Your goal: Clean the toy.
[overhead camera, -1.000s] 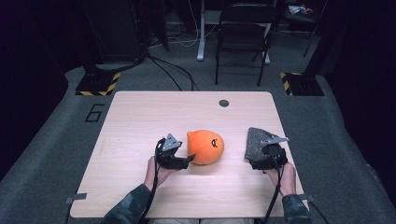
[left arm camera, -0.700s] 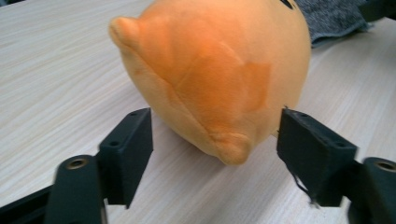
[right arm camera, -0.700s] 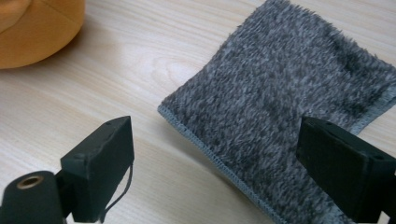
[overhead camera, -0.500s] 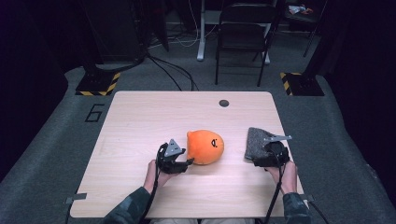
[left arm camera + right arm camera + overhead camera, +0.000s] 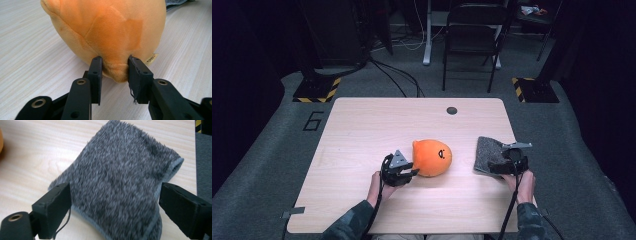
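The orange plush toy [image 5: 432, 157] lies on the pale wooden counter [image 5: 362, 130], a little toward the person's side of its middle, face turned up (two dark eyes and a small mouth show in the high view). The left claw [image 5: 411, 173] sits right against the toy's near-left side. Its jaws have just been closing, and in the left gripper view they pinch a small nub of orange fabric at the toy's lower end [image 5: 116, 71], both pads pressing into the plush. A small white label [image 5: 152, 59] sticks out from the toy's seam just right of that pinch.

To the right of the toy, well apart from it, a grey fuzzy cloth [image 5: 489, 155] lies folded flat on the counter near its right edge. The right claw [image 5: 497, 167] rests at the cloth's near edge, jaws spread wide. In the right gripper view the cloth [image 5: 120, 182] lies between the two black jaws, which stand off its sides without pressing it.
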`<move>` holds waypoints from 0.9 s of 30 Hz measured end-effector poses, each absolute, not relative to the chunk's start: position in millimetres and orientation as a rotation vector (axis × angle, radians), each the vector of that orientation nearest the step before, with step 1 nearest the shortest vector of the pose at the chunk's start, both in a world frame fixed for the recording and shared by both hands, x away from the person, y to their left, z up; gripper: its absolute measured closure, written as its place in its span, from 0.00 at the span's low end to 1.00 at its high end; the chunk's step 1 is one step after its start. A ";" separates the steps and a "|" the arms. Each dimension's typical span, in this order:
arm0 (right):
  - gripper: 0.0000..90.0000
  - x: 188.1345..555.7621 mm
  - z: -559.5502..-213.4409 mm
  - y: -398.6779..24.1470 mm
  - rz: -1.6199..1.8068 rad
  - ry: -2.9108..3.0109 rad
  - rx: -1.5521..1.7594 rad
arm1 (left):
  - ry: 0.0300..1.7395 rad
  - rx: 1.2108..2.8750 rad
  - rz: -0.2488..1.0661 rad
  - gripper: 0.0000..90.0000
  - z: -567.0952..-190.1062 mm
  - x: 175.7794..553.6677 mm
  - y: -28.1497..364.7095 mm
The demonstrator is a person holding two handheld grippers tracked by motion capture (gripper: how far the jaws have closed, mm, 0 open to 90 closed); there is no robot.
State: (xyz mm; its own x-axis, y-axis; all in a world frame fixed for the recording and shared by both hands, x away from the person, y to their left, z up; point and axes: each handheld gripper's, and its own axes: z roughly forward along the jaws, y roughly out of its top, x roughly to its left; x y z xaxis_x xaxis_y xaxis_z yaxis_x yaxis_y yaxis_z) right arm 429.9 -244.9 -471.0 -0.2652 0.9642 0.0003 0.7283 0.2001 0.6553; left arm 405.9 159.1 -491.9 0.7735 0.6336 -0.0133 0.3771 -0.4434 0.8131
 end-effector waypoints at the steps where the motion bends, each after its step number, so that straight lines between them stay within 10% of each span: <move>1: 0.11 432.8 -471.6 -245.6 0.786 2.065 1.584 | 0.755 2.081 0.370 0.74 -492.1 406.1 159.2; 15: 0.11 464.4 -496.3 -238.5 0.736 2.094 1.612 | 0.753 2.071 0.373 0.78 -492.6 404.7 155.7; 27: 0.39 466.1 -503.6 -236.7 0.686 2.157 1.599 | 0.735 2.085 0.381 0.75 -492.7 405.3 156.1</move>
